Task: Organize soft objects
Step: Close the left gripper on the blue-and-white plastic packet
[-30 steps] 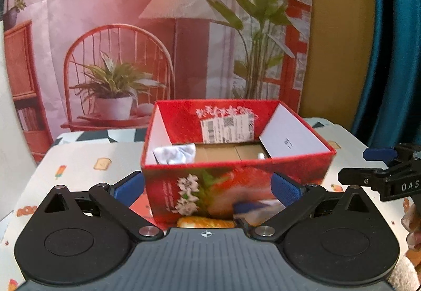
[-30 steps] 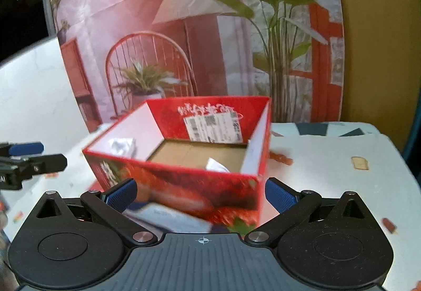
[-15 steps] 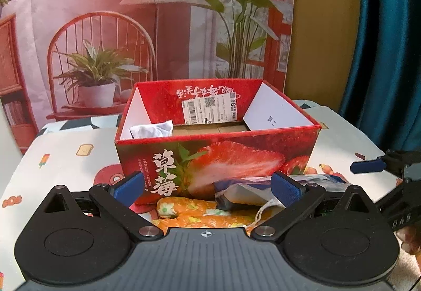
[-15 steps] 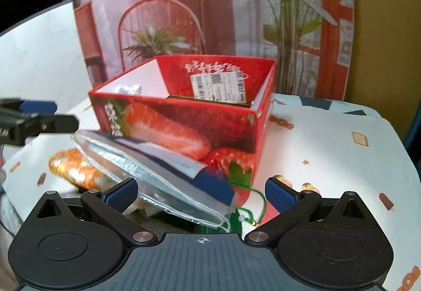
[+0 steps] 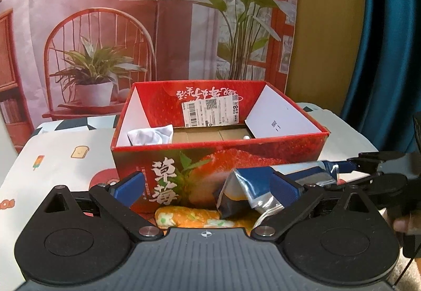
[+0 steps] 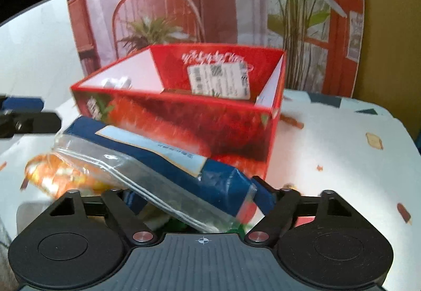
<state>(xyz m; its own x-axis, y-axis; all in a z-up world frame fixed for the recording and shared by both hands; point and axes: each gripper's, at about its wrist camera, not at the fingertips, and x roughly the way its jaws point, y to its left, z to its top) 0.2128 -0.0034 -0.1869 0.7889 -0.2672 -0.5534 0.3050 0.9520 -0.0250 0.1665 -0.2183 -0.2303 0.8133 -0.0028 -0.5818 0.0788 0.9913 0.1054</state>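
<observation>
Looks like it's barely started: only a crumpled white cloth (image 5: 150, 134) sits inside the glossy red strawberry-print cardboard box (image 5: 218, 156), tucked in its left corner at mid-frame. A crinkly clear plastic pouch of dark blue fabric (image 6: 168, 159) and a squishy orange floral-print roll (image 5: 188, 217) are both outside, low in frame against the box front. The right gripper (image 6: 198, 201) is closing with the pouch between its pads, but I'd say not pinching yet, and the left gripper (image 5: 208, 183) is spread open holding nothing.

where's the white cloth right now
In the left wrist view the white cloth lies inside the red strawberry box, in its near left corner against the white inner wall, left of the shipping label.
</observation>
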